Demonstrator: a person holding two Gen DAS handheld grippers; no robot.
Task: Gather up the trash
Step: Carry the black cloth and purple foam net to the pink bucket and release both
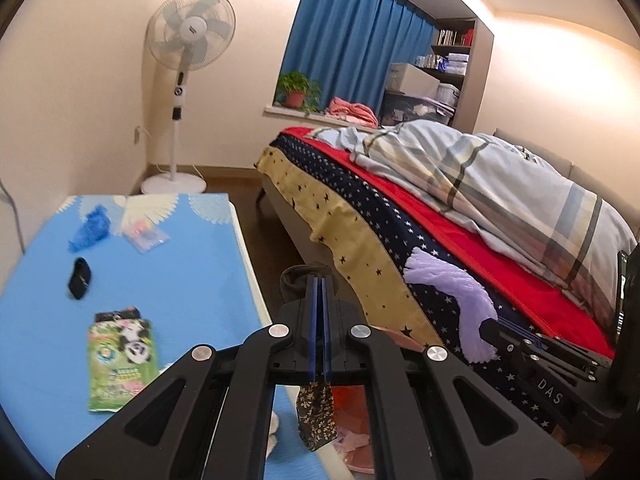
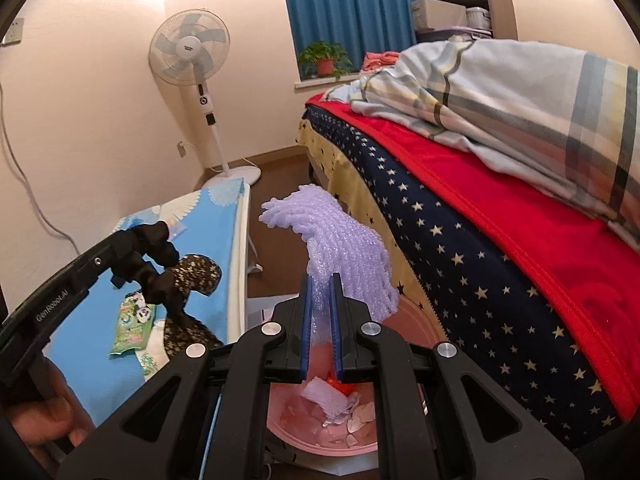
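Observation:
My left gripper (image 1: 320, 280) is shut on a dark flower-print cloth (image 1: 316, 416) that hangs below its fingers, between the blue table and the bed. The cloth also shows in the right wrist view (image 2: 196, 276). My right gripper (image 2: 322, 280) is shut on a purple foam fruit net (image 2: 344, 240), held above a pink bin (image 2: 320, 428) that holds scraps and eggshells. The net also shows in the left wrist view (image 1: 460, 296). On the blue table (image 1: 168, 280) lie a green panda wrapper (image 1: 118, 360), a black object (image 1: 80, 274), a blue crumpled piece (image 1: 92, 228) and a clear packet (image 1: 146, 236).
A bed (image 1: 460, 240) with a starred navy sheet, red blanket and plaid duvet fills the right side. A standing fan (image 1: 188, 60) is in the far corner. Blue curtains and a potted plant (image 1: 296, 92) are at the window. Brown floor runs between table and bed.

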